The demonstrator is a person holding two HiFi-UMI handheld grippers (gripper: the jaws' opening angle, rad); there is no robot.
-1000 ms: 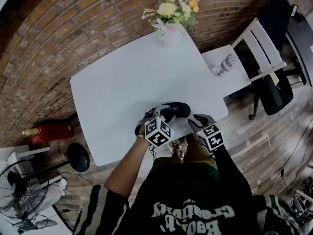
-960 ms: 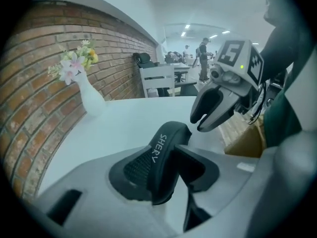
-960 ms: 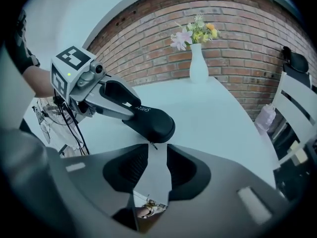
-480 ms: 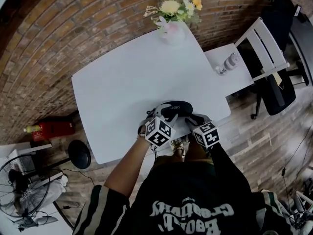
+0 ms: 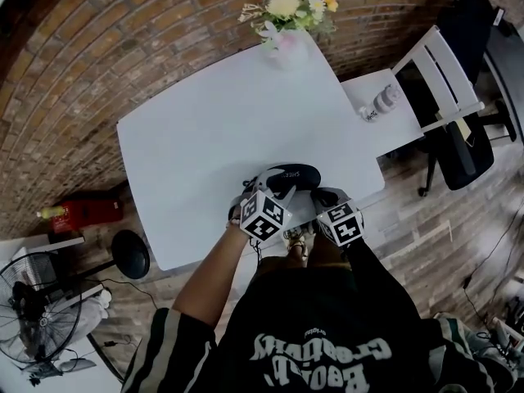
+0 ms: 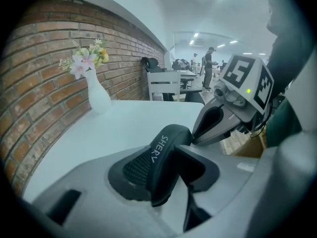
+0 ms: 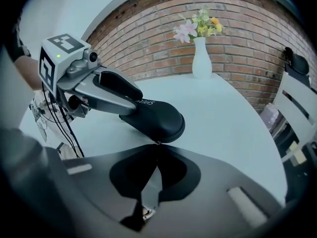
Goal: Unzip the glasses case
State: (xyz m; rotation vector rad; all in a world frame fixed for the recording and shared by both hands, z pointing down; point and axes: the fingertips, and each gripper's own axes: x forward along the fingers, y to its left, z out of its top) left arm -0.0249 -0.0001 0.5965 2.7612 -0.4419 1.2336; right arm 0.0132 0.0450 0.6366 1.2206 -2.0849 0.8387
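A black zipped glasses case [image 5: 293, 175] lies near the front edge of the white table [image 5: 205, 129]. My left gripper [image 5: 266, 188] is shut on the case's left part, its pads pressing both long sides; the case [image 6: 161, 155] fills the gap between its jaws. My right gripper [image 5: 322, 196] sits at the case's right end. Its jaws have just been closing and now meet at the end of the case [image 7: 156, 119], with a small metal zip pull [image 7: 157, 143] pinched at the tips. The left gripper [image 7: 116, 95] shows gripping the case's far part.
A white vase of flowers [image 5: 286, 31] stands at the table's far edge. A white chair [image 5: 426, 80] with a bottle [image 5: 383, 102] on a small side table is at the right. A black stool [image 5: 131, 256] and a red object [image 5: 82, 215] are on the floor at the left.
My right gripper has edged left to the case's right end. The left gripper has kept its hold on the case.
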